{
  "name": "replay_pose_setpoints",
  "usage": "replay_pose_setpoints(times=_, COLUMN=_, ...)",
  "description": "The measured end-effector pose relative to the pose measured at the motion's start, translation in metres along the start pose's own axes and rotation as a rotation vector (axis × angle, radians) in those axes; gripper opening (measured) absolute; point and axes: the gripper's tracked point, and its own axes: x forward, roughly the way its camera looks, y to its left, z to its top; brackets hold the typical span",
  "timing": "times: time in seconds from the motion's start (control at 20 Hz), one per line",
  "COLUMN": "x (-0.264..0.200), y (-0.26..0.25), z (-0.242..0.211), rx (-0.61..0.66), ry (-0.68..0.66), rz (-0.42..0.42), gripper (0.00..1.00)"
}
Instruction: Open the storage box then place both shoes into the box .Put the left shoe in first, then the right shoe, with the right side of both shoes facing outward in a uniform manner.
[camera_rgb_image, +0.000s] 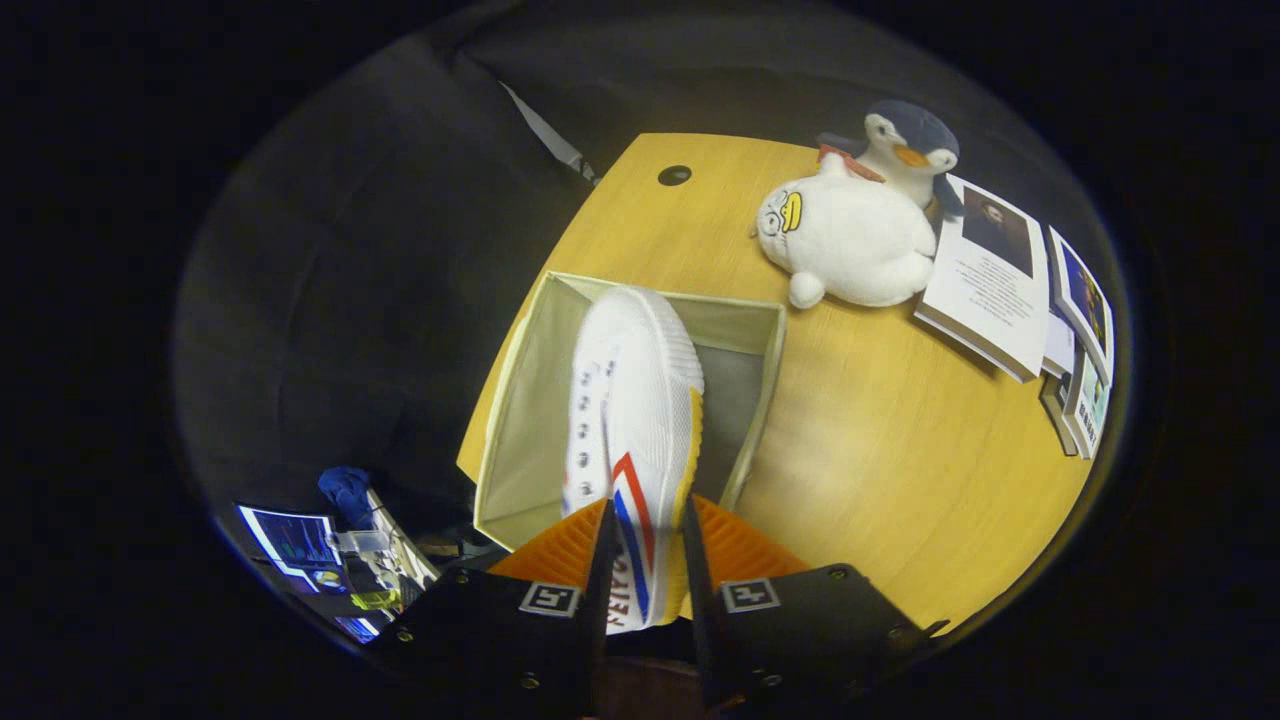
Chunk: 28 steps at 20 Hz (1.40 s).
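Gripper (645, 560) fingers pinch the white shoe (632, 400) over the open box (520, 400); lower it squarely, probably toe-first.

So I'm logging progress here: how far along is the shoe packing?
Done: the box on the table stands open. In hand: the claw is clamped on the heel of a white shoe, toe pointing over the box. I cannot tell whether it is the first or second shoe. Left: setting it down inside.

box (520, 420) on table (880, 450) | shoe (630, 400) between gripper (645, 555) fingers, over box, toe forward | plush toys (850, 240) beyond box, right | books (1000, 290) right of toys
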Motion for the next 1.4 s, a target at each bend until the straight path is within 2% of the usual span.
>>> replay_pose_setpoints(times=0.05, x=-0.002, y=-0.006, z=0.006, rx=-0.004, ry=-0.027, rz=-0.005, gripper=0.43)
replay_pose_setpoints(times=0.1, x=-0.006, y=-0.010, z=0.012, rx=-0.013, ry=-0.055, rz=-0.015, gripper=0.59)
replay_pose_setpoints(times=0.15, x=-0.015, y=-0.010, z=0.016, rx=-0.016, ry=-0.077, rz=-0.012, gripper=0.66)
replay_pose_setpoints(times=0.45, x=-0.060, y=-0.021, z=0.010, rx=-0.027, ry=-0.172, rz=0.009, gripper=0.67)
replay_pose_setpoints(times=0.5, x=-0.071, y=-0.026, z=0.010, rx=-0.029, ry=-0.200, rz=0.007, gripper=0.74)
replay_pose_setpoints(times=0.65, x=-0.110, y=-0.043, z=0.005, rx=-0.018, ry=-0.306, rz=0.003, gripper=0.74)
replay_pose_setpoints(times=0.8, x=-0.160, y=-0.088, z=0.011, rx=-0.006, ry=-0.498, rz=-0.103, gripper=0.76)
replay_pose_setpoints(times=0.85, x=-0.183, y=-0.101, z=0.015, rx=0.002, ry=-0.573, rz=-0.149, gripper=0.83)
replay_pose_setpoints(times=0.9, x=-0.201, y=-0.115, z=0.017, rx=0.008, ry=-0.652, rz=-0.198, gripper=0.96)
replay_pose_setpoints(times=1.0, x=-0.249, y=-0.144, z=0.021, rx=0.007, ry=-0.857, rz=-0.317, gripper=0.97)
replay_pose_setpoints(times=1.15, x=-0.312, y=-0.155, z=0.012, rx=-0.021, ry=-1.112, rz=-0.404, gripper=0.97)
replay_pose_setpoints(times=1.3, x=-0.352, y=-0.158, z=-0.005, rx=-0.036, ry=-1.268, rz=-0.455, gripper=0.97)
replay_pose_setpoints(times=1.4, x=-0.373, y=-0.156, z=-0.018, rx=-0.042, ry=-1.321, rz=-0.474, gripper=0.96)
